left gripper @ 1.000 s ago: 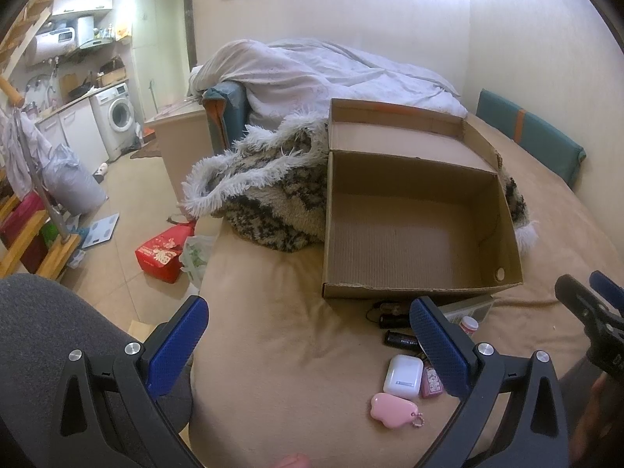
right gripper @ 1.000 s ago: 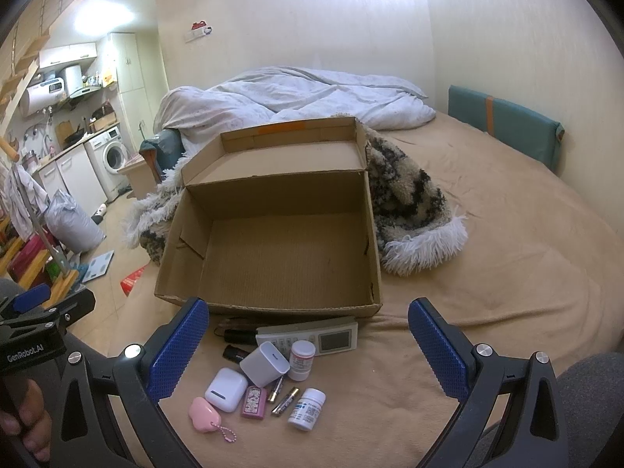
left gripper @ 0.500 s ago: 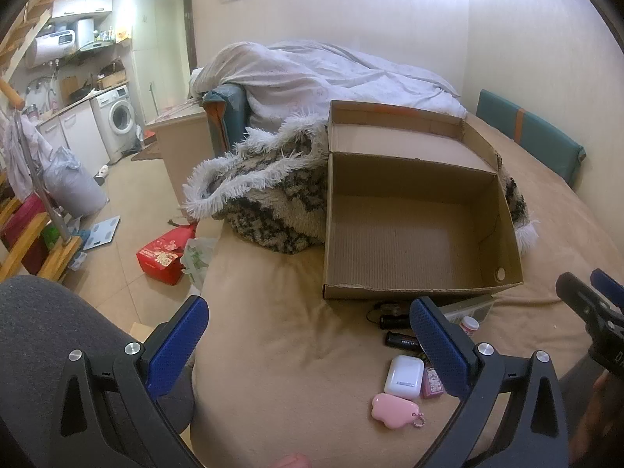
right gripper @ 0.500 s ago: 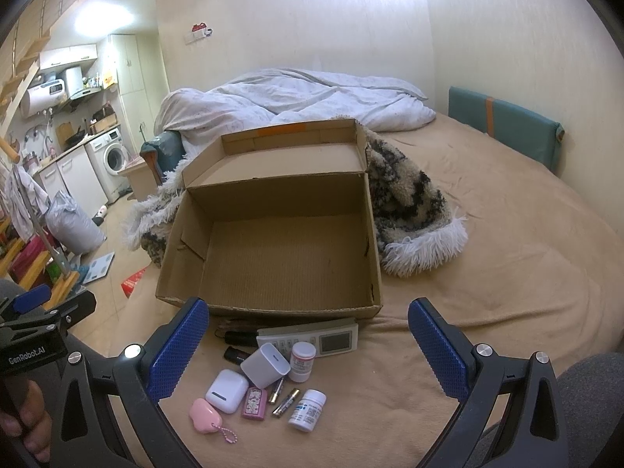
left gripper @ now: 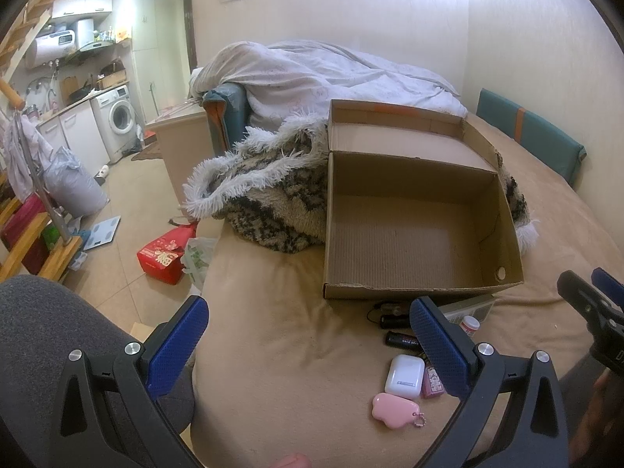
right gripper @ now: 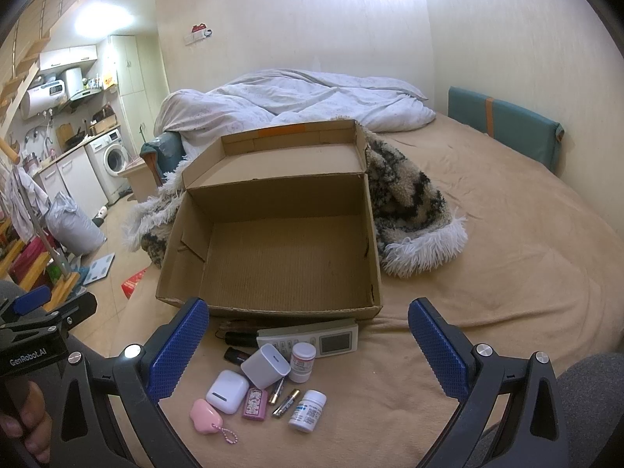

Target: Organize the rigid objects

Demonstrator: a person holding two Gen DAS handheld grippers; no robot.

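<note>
An open cardboard box (right gripper: pixel 288 249) sat empty on a tan bedspread (right gripper: pixel 507 273), its lid flap leaning back against a shaggy black-and-white throw (right gripper: pixel 409 210). Just in front of the box's near wall lay a huddle of small hard items. A white remote control (right gripper: pixel 312 341) lay touching or almost touching that wall, with a white charger cube (right gripper: pixel 266 365) and a small white pill bottle (right gripper: pixel 302 362) upright just before it. Nearer the cameras lay a white earbud case (right gripper: pixel 227 391), a pink cloud-shaped keychain case (right gripper: pixel 205 420), a small pink patterned case (right gripper: pixel 255 404), two loose batteries (right gripper: pixel 284 397) and a second pill bottle lying on its side (right gripper: pixel 308 410).

The left gripper (left gripper: pixel 308 347) and the right gripper (right gripper: pixel 308 347) each hovered above the bed, jaws wide apart and holding nothing; the right one hung roughly over the huddle.

All the items looked light and stiff. The earbud case and charger cube appeared smooth and glossy, so likely slippery; a grip across their flat broad faces seemed safest. The bottles would probably take a squeeze best across the body below the cap, and the lying one might roll. The batteries looked thin and round, prone to rolling away, best pinched mid-length. The remote seemed best taken across its narrow width.
</note>
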